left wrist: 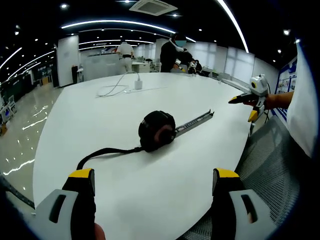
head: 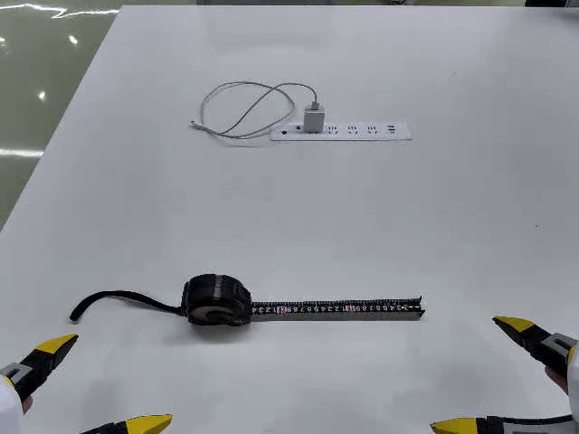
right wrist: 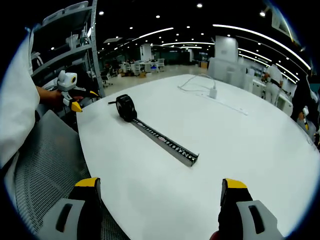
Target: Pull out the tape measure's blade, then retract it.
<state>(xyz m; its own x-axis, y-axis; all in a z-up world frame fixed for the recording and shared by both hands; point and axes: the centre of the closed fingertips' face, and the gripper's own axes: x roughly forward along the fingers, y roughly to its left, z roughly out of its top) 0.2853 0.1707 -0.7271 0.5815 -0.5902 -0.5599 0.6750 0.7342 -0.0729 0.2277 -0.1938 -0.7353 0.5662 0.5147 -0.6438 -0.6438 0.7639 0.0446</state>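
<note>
A black tape measure (head: 216,300) lies on the white table (head: 362,208) near its front edge, its blade (head: 339,308) drawn out to the right and lying flat. A black wrist strap (head: 113,300) trails to its left. The case (left wrist: 157,130) and blade (left wrist: 194,121) lie ahead of my left gripper (left wrist: 155,181), which is open and apart from them. My right gripper (right wrist: 160,192) is open too, short of the blade's end (right wrist: 191,159). In the head view the left gripper (head: 95,384) sits at the bottom left and the right gripper (head: 493,375) at the bottom right.
A white power strip (head: 342,132) with a plugged charger (head: 313,118) and a looped white cable (head: 240,110) lies toward the table's far side. Glossy floor (head: 41,81) lies beyond the table's left edge. People stand in the background (left wrist: 175,52).
</note>
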